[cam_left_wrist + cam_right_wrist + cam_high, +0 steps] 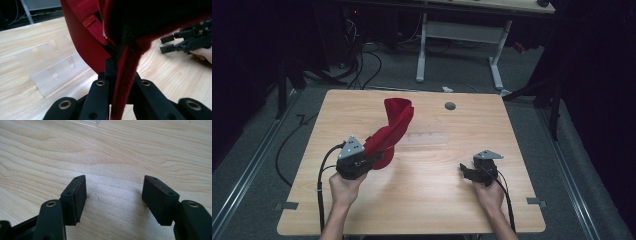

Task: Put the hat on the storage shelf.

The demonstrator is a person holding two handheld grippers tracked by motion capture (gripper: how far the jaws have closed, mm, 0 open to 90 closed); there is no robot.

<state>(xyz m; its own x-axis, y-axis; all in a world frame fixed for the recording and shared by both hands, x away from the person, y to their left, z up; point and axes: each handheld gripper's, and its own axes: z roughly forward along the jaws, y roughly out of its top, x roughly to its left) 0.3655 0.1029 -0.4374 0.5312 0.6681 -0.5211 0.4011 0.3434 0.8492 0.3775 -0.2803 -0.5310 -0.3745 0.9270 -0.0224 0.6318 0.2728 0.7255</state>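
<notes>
A red cloth (394, 127) with an orange label (89, 20) hangs lifted above the wooden table (427, 200), twisted and reaching up toward the far side. My left gripper (374, 159) is shut on its lower edge. In the left gripper view a folded red hem (125, 75) runs down between the closed jaws of the left gripper (115, 68). My right gripper (464, 170) rests low at the right of the table and stands open. Nothing but bare wood lies between the dark pads (80, 195) of the right gripper (115, 191). The right gripper (170, 43) also appears beyond the cloth.
A clear plastic holder (55, 67) lies flat on the table near the middle, just past the cloth, and its edge (91, 121) shows ahead of the right gripper. A small grey round cap (450, 106) sits near the far edge. Cables trail from both grippers off the near side.
</notes>
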